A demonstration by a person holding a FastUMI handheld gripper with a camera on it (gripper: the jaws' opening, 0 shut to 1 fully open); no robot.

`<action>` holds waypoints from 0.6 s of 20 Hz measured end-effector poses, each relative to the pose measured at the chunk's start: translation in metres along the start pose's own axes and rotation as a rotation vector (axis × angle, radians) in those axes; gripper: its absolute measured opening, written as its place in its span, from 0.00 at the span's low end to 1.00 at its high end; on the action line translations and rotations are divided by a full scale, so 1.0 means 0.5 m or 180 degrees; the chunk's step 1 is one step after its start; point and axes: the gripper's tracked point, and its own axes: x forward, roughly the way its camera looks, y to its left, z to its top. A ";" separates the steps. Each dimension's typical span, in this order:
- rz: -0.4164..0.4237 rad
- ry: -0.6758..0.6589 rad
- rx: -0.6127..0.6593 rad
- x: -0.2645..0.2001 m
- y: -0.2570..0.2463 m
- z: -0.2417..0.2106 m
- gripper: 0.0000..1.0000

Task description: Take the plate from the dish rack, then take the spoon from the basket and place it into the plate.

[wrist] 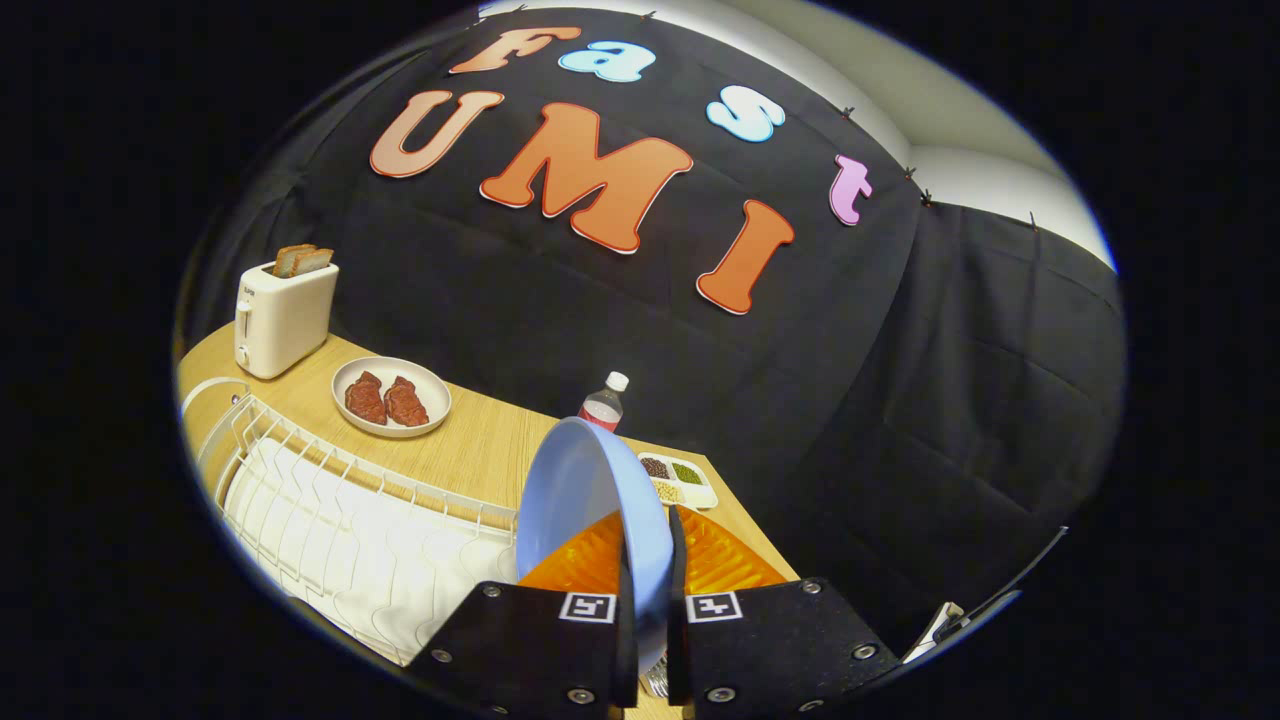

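A light blue plate (580, 500) stands on edge between my fingers, and the gripper (650, 610) is shut on its rim. The plate is lifted above the white wire dish rack (330, 520), which lies to the left of the fingers. Behind the plate and the fingers lies an orange ribbed basket (725, 560), mostly hidden by them. A bit of metal cutlery (657, 682) peeks out low between the fingers; I cannot tell whether it is the spoon.
On the wooden table (480, 445) beyond the rack stand a white toaster (283, 315) with bread slices, a beige plate with two meat pieces (391, 397), a small capped bottle (604, 404) and a divided tray of grains (678, 478).
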 end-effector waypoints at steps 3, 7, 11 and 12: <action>0.0040 0.0012 0.0120 -0.016 -0.015 -0.002 0.11; 0.0236 0.0054 0.0440 -0.064 -0.026 -0.011 0.11; 0.0545 0.0103 0.0881 -0.138 -0.032 -0.029 0.11; 0.0661 0.0129 0.1030 -0.160 -0.031 -0.037 0.11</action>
